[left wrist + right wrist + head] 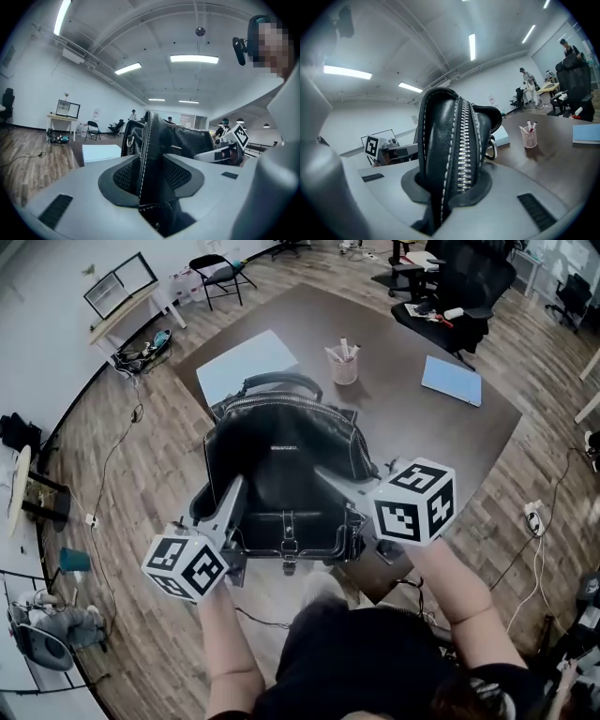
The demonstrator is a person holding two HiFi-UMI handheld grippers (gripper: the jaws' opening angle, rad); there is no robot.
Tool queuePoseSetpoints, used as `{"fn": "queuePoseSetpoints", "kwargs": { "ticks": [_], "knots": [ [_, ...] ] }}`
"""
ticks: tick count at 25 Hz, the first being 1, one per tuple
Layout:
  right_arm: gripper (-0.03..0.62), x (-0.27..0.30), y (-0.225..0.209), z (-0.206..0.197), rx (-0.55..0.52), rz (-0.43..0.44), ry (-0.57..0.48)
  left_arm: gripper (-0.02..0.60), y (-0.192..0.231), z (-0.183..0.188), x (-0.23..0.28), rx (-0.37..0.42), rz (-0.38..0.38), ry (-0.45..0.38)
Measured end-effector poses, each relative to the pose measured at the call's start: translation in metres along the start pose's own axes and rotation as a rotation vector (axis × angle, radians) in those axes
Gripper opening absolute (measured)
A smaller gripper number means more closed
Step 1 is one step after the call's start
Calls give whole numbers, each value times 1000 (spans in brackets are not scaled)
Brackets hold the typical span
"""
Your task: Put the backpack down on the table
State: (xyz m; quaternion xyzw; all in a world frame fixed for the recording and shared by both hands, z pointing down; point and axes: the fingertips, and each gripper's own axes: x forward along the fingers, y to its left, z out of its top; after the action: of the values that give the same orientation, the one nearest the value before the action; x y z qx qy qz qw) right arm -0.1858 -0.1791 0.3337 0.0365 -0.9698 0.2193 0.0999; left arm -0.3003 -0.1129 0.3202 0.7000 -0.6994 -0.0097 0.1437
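Backpack [281,474]: black leather, upright, carried between both claws above the near corner of the brown tabletop [403,427]. Cannot tell whether its base touches.

Left claw [232,495]: partly closed, clamped on a stitched side panel. Right claw [330,478]: nearly closed, pinching the zipper seam on the other side.

Risks, as judged:
- Base seems to overhang the near edge, so letting go here could tip it to the floor.
- Both grips are on thin side folds, so the leather may slide out under the load.
- Pen cup [344,364] and pale sheet [246,367] lie just beyond, so overshooting could knock the cup.
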Motion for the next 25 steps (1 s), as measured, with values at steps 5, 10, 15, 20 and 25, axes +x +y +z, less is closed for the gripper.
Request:
{"fn": "queuePoseSetpoints", "kwargs": {
  "ticks": [5,10,15,20,25],
  "knots": [
    [52,26,-29,9,38,-71,-11,173,30,4,40,-4,-75,35],
    [54,55,-55,16,54,-130,-29,173,60,8,76,-4,-134,61],
    [54,78,-78,16,87,-187,-27,173,85,5,106,-9,-176,101],
    [55,96,-105,12,115,-235,-27,175,104,-4,137,-13,-208,135],
    [57,109,-133,7,133,-262,-29,176,117,-14,167,-9,-222,165]
  ]
}}
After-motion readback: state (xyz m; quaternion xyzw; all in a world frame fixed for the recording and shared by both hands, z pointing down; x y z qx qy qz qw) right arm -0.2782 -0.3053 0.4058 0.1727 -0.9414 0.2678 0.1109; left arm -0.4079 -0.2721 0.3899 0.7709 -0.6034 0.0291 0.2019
